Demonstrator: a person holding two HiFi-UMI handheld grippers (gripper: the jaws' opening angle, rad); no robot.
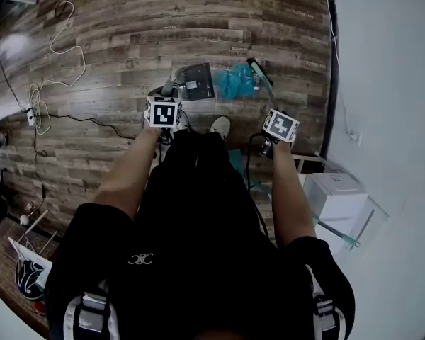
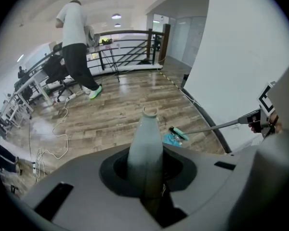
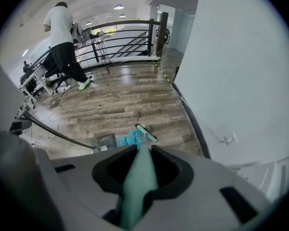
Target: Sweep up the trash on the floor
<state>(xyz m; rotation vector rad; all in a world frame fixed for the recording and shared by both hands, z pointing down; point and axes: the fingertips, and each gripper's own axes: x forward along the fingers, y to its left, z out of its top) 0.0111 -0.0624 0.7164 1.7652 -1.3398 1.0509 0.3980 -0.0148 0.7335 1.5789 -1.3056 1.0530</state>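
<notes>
My left gripper (image 1: 164, 115) is shut on the grey dustpan handle (image 2: 145, 146), which runs out from between its jaws. The grey dustpan (image 1: 196, 81) rests on the wood floor ahead of my feet. Crumpled blue trash (image 1: 234, 82) lies right beside the pan's mouth, also showing as blue trash (image 3: 129, 138) in the right gripper view. My right gripper (image 1: 278, 129) is shut on the teal broom handle (image 3: 137, 179). The green broom head (image 1: 258, 73) touches the far right side of the trash; the broom head (image 2: 179, 133) also shows in the left gripper view.
A white wall (image 1: 389, 83) with a dark baseboard runs along the right. A white box (image 1: 334, 197) stands by it. Cables (image 1: 53, 55) snake over the floor at left. A person in a white shirt (image 2: 77, 47) walks near a railing (image 2: 130, 47) farther off.
</notes>
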